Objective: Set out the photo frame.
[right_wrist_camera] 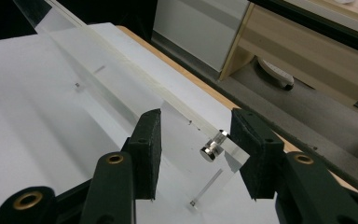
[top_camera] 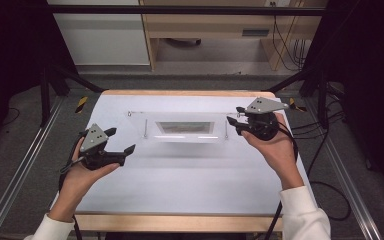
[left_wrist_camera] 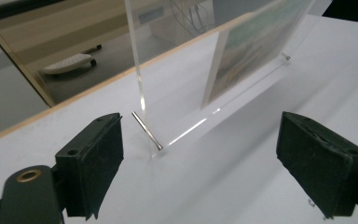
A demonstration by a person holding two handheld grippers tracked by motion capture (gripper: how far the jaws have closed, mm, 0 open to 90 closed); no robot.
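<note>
A clear acrylic picture frame stands upright mid-table, with a small printed picture in its middle. My left gripper is open, a short way left of the frame. In the left gripper view, its jaws stand wide apart, facing the frame's lower corner and a thin metal pin. My right gripper is at the frame's upper right corner. In the right gripper view it is open, with a silver stud on the acrylic corner between the jaws and touching neither pad.
The white tabletop has a wooden rim. Dark metal posts stand at the far corners. Beyond the table are a wooden cabinet and a white panel. Cables trail on the floor at right.
</note>
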